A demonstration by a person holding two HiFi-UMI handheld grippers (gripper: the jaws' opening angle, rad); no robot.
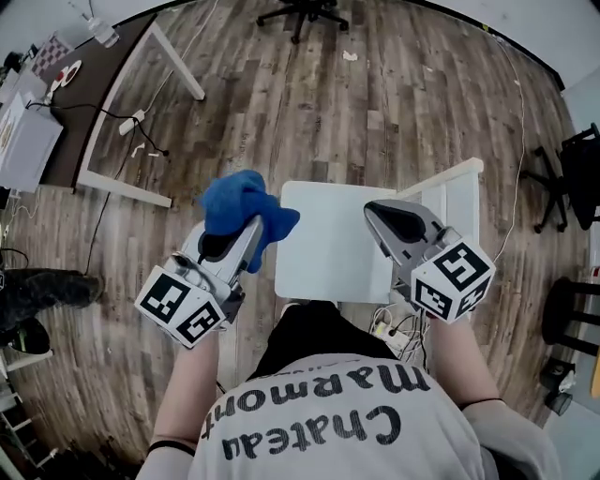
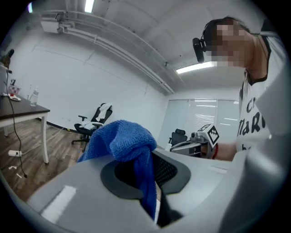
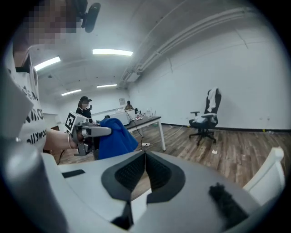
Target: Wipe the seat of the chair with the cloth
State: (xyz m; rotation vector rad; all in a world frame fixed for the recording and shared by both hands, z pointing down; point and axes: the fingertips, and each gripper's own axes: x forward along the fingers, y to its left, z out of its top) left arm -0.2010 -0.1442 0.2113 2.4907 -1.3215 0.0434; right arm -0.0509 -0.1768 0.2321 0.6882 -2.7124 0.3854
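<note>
Blue cloth: bunched and held at the left edge of the white chair seat, its right fold overlapping that edge in the head view; contact with the seat surface cannot be confirmed. Left gripper: jaws clamped on the cloth, a strip of fabric pinched between the dark pads and the bulk mounded over the tips, as the left gripper view shows. Right gripper: jaws together, pads meeting, nothing held; in the head view it stands over the right part of the seat, well apart from the cloth. Chair backrest: white, slatted, on the right side of the seat, just beyond the right gripper. The seat surface is bare between the two grippers. Surroundings: wood-plank floor; a dark-topped desk with a white frame at far left, with cables and a power strip on the floor beside it; a black office chair at the far edge.
</note>
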